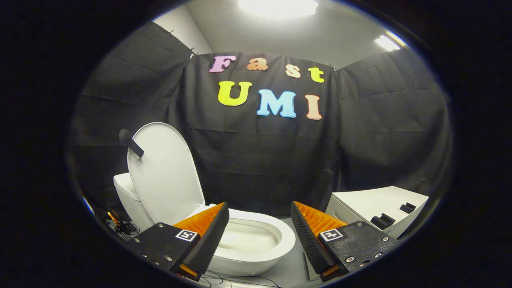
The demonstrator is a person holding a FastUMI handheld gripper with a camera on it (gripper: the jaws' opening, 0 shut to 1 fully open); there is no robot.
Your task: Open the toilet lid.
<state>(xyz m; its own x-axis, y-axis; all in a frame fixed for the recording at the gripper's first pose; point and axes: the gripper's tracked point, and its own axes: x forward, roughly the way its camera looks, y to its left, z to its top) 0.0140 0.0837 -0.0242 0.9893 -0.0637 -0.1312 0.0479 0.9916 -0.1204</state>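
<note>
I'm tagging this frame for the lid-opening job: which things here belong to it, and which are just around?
Part of the job:
- toilet lid, standing raised
- toilet bowl, just beyond the fingers
- hand-held gripper, fingers apart, holding nothing

Just around:
- white cabinet with dark handles
- cables on the floor
- black cloth wall

Apart from the booth wall, nothing here carries readable words or numbers. The only signs are square black-and-white coded markers on the gripper (259, 206): a left marker (186, 235) and a right marker (331, 235), one on each finger. The fingers stand wide apart, gripping nothing.
</note>
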